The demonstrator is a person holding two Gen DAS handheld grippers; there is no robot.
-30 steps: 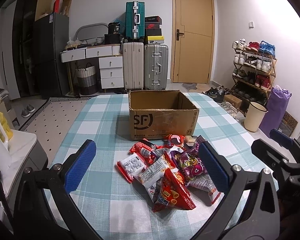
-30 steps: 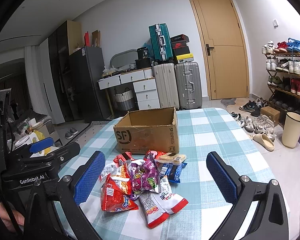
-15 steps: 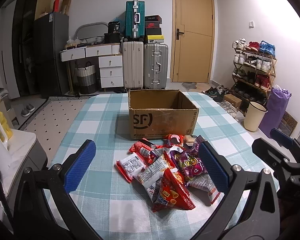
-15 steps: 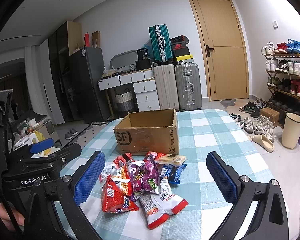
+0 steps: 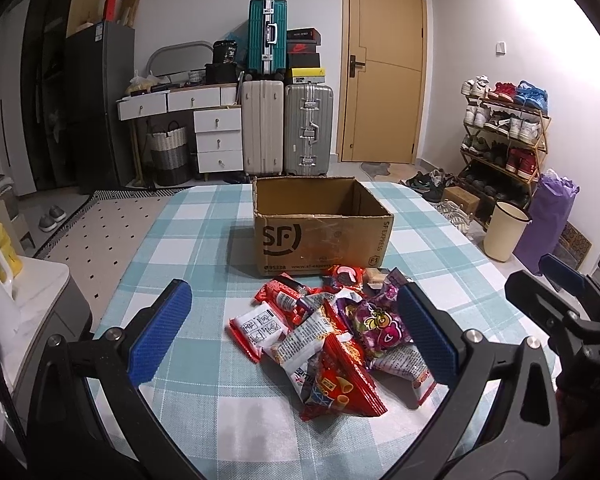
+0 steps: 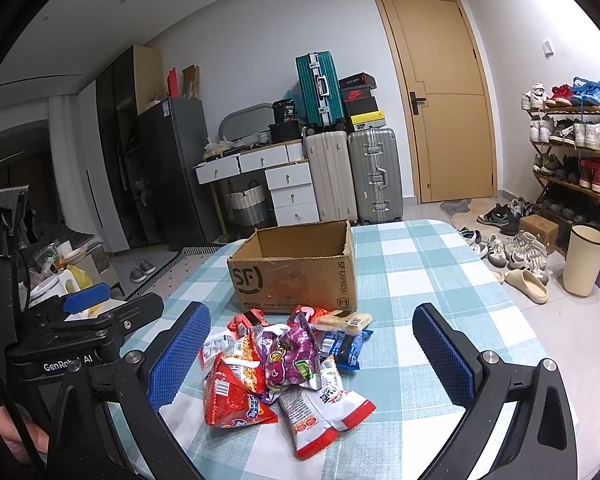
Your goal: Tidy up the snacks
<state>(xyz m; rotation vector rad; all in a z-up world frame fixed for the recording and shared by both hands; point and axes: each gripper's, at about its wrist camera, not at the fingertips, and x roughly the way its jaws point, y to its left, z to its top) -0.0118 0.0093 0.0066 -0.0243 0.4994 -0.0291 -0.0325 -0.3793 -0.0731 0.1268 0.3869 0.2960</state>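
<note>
We held the left gripper (image 5: 294, 336) and right gripper (image 6: 312, 352) with fingers spread wide, empty; crinkly foil snack packets (image 5: 324, 336) lay heaped centre-frame on the checked tabletop (image 5: 188, 248), before the square cardboard box (image 5: 320, 228).

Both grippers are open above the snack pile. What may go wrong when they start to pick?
The snack packets overlap in one heap, so the open right gripper may pinch two at once or drag neighbours. The left gripper aims at the same heap, so the two may collide. The cardboard box wall may catch a packet.
</note>
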